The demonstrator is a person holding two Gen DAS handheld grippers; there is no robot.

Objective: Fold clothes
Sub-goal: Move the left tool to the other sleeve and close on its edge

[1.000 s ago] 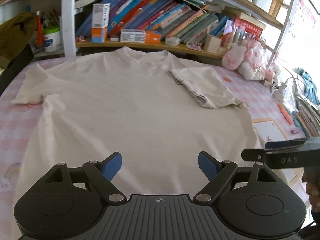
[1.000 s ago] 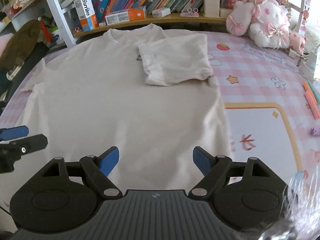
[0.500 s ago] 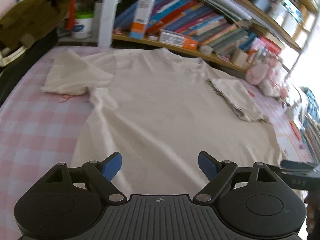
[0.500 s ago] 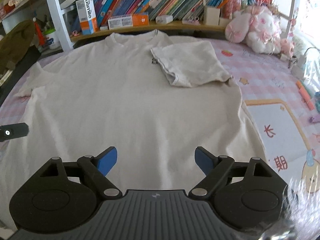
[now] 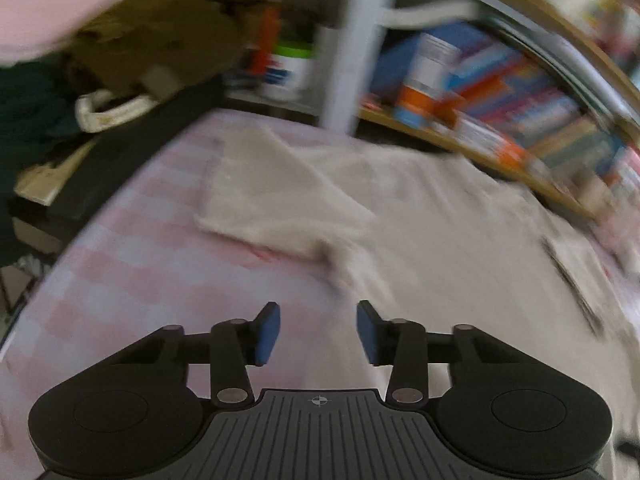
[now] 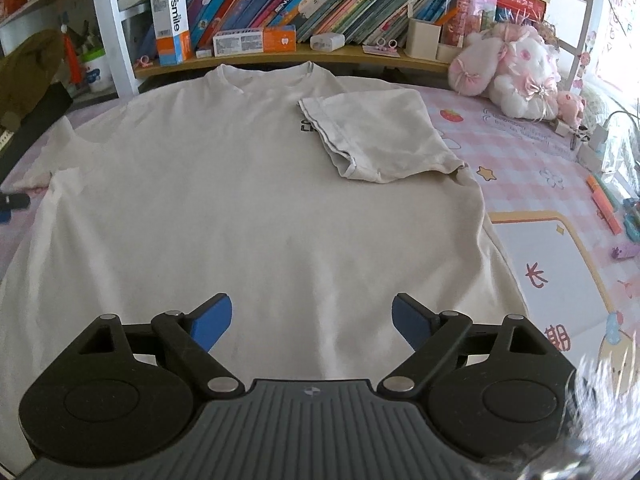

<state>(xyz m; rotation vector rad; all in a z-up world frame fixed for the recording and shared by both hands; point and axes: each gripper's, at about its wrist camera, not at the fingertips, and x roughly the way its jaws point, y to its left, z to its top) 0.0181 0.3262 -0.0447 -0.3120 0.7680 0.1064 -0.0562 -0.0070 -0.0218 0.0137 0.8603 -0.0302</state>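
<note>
A cream T-shirt point(image 6: 240, 200) lies flat on the pink checked cloth, collar toward the bookshelf. Its right sleeve point(image 6: 376, 136) is folded in over the chest. Its left sleeve point(image 5: 276, 204) lies spread out flat; it also shows in the right wrist view point(image 6: 56, 152). My left gripper point(image 5: 318, 330) is open and empty, hovering over the cloth near the shirt's left side below that sleeve; its view is blurred. My right gripper point(image 6: 312, 318) is open and empty above the shirt's lower hem.
A bookshelf point(image 6: 304, 4) with books and boxes runs along the far edge. Pink plush toys point(image 6: 516, 68) sit at the back right. A brown bag point(image 5: 160, 36) and dark items lie at the left. Markers point(image 6: 604, 204) and a mat point(image 6: 560, 272) lie at the right.
My left gripper has swung left toward the shirt's spread left sleeve and its jaws have narrowed. My right gripper has stayed near the hem, shifting slightly.
</note>
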